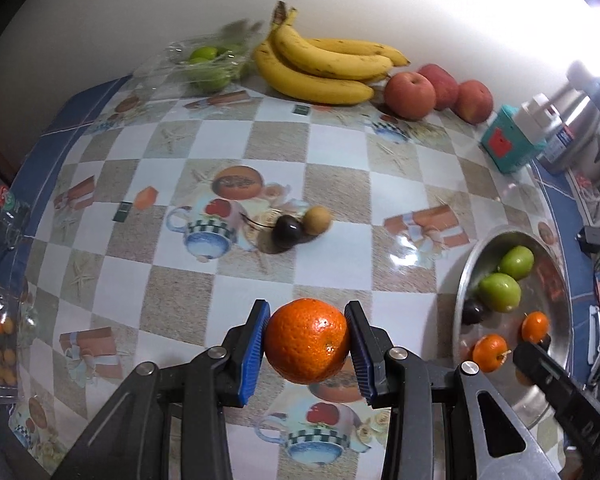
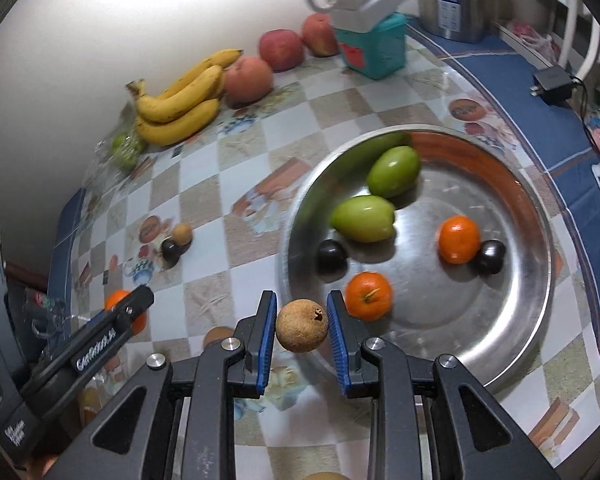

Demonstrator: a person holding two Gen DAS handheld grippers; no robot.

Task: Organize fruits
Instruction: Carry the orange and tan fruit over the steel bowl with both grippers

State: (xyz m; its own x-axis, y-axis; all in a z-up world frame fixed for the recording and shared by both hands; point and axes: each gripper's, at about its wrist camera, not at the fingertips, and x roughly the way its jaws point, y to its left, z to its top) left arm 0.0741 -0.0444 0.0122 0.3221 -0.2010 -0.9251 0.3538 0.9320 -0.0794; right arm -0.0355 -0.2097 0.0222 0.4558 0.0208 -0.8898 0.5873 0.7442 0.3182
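My left gripper (image 1: pixel 307 346) is shut on an orange tangerine (image 1: pixel 307 340) and holds it above the patterned tablecloth, left of the round steel tray (image 1: pixel 460 280). My right gripper (image 2: pixel 302 326) is shut on a small brown round fruit (image 2: pixel 302 326) just at the tray's near left rim (image 2: pixel 288 216). The tray holds two green fruits (image 2: pixel 364 218), two tangerines (image 2: pixel 369 295) and two dark plums (image 2: pixel 331 256). A dark plum (image 1: pixel 286 232) and a brown fruit (image 1: pixel 317 221) lie together mid-table.
At the back by the wall lie bananas (image 1: pixel 320 64), three red apples (image 1: pixel 410 95), and a clear bag of green fruits (image 1: pixel 210 66). A teal box (image 1: pixel 508 144) and steel kettle (image 1: pixel 580 128) stand back right. A charger (image 2: pixel 552 84) lies on the blue border.
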